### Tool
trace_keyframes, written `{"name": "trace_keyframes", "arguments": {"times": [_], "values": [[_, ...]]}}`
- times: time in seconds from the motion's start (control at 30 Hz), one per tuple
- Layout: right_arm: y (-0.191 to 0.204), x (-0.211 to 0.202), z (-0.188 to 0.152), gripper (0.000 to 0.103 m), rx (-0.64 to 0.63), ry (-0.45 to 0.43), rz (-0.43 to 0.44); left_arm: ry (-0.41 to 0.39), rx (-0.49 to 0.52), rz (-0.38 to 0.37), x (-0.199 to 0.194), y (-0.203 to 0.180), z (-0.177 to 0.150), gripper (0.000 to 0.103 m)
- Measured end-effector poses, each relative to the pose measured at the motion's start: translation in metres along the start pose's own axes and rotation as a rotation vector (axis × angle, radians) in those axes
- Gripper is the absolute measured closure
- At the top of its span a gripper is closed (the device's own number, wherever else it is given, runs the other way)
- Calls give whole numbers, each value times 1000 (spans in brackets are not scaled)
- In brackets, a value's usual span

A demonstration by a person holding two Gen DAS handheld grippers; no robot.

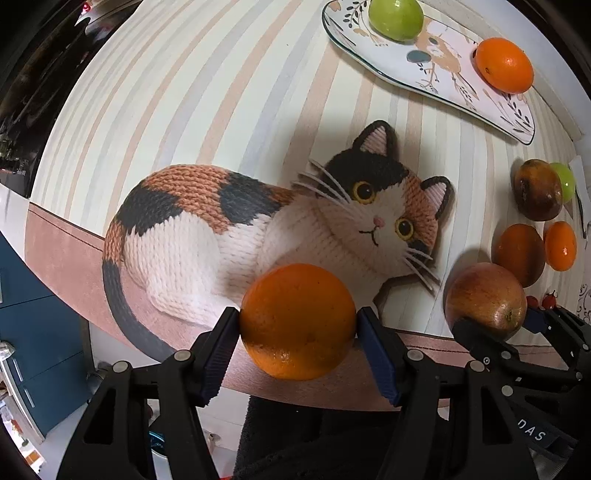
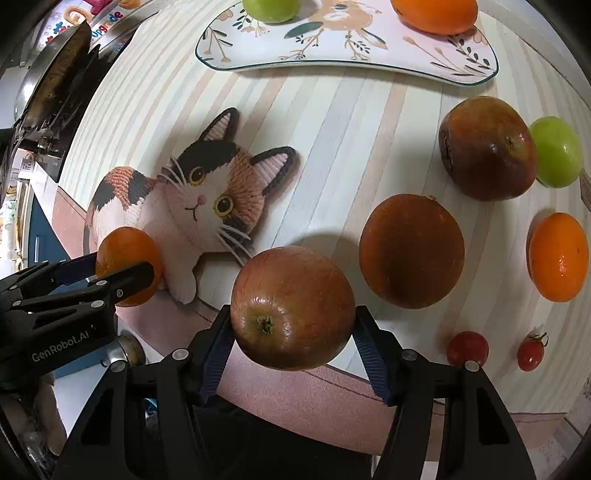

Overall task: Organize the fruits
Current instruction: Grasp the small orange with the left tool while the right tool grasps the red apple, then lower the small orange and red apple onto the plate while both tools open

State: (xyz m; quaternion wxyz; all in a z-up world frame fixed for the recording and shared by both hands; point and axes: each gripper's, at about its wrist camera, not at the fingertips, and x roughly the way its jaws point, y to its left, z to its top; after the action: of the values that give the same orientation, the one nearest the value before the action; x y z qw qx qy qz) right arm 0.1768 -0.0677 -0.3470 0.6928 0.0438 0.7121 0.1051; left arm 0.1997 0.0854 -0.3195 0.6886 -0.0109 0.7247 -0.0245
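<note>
An orange (image 1: 298,321) sits between the ribbed pads of my left gripper (image 1: 298,326), which is shut on it above the table's front edge. In the right wrist view the same orange (image 2: 127,258) shows in the left gripper (image 2: 123,271) at the far left. My right gripper (image 2: 293,325) is shut on a red-green apple (image 2: 291,306), with both pads against its sides; the left wrist view shows that apple (image 1: 485,299) at the right. A curved floral plate (image 2: 406,55) at the back carries a green fruit (image 2: 271,9) and an orange (image 2: 436,14).
The striped mat bears a printed knitted cat (image 2: 207,192). On its right lie a dark red fruit (image 2: 487,147), a green fruit (image 2: 557,157), a dull orange (image 2: 412,251), a bright orange (image 2: 557,256) and two cherry tomatoes (image 2: 467,347). A metal pan (image 2: 55,74) stands far left.
</note>
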Motion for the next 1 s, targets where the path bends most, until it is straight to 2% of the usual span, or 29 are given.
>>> {"name": "trace_keyframes", "arguments": {"times": [0.17,0.4,0.5,0.7,1.0], "values": [[0,-16,2,37,5,-31,32,-15,9,-24,-10,8,6,40],[0,-61,19,37,6,-110,89,-65,12,-98,-56,2,34,40],[-1,-78,41,37,16,-153,107,-110,27,-116,-79,-3,58,40],[-11,-91,98,37,42,-224,88,-155,38,-103,-94,-4,117,40],[-12,-47,177,37,55,-188,85,-58,1,-145,-61,-16,202,40]]}}
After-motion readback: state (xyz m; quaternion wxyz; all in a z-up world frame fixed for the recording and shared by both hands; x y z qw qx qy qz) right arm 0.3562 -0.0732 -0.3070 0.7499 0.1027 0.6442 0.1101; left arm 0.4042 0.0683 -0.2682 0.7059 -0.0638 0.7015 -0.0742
